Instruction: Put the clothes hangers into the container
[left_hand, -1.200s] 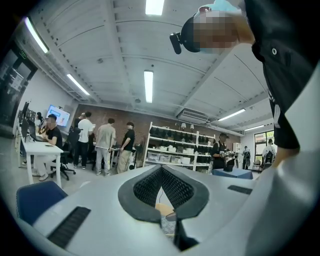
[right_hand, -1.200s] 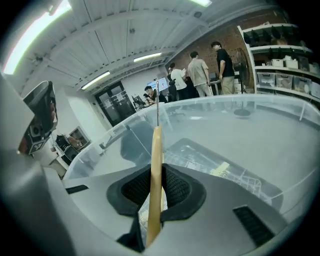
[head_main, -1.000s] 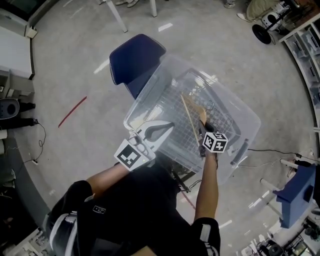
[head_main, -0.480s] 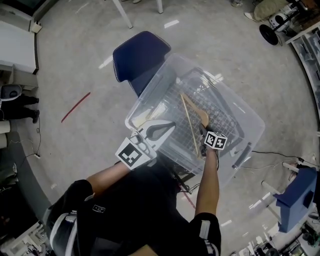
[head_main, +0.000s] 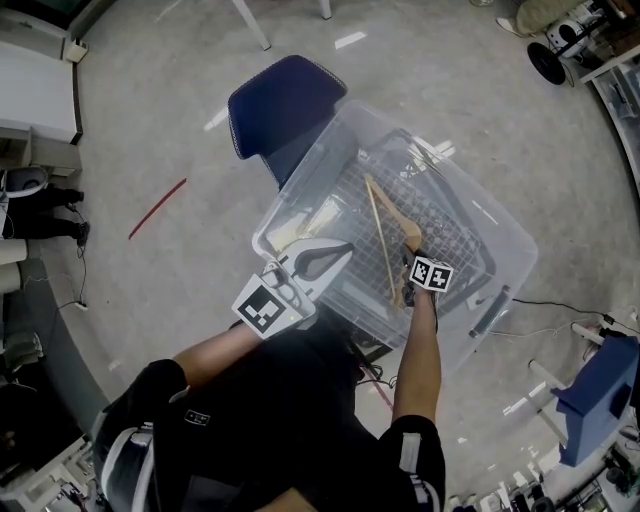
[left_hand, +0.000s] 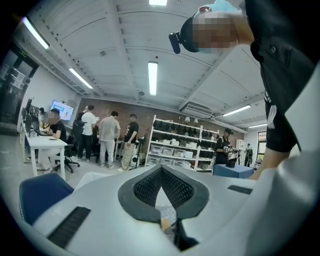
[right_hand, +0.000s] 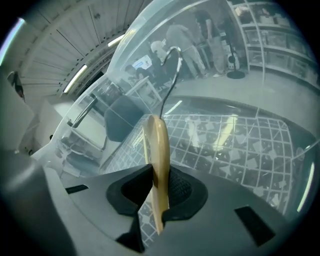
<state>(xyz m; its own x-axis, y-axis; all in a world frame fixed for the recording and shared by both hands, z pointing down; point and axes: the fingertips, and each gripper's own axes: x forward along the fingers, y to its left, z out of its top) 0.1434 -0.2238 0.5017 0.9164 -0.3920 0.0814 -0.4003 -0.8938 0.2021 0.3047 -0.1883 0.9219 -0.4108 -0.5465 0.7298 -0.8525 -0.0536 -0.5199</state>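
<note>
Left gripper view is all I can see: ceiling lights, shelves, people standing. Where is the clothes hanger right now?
Observer: The right gripper is clamped on a wooden hanger, which sits edge-on between its jaws.
Operator: Is it over the container?
Observer: Yes. In the head view it lies within the outline of the clear plastic container.
Operator: Which way is the hook?
Observer: The metal hook is at the end far from the jaws.
Operator: Anything inside the container?
Observer: A wire grid lies under the hanger. I cannot tell whether they touch.
</note>
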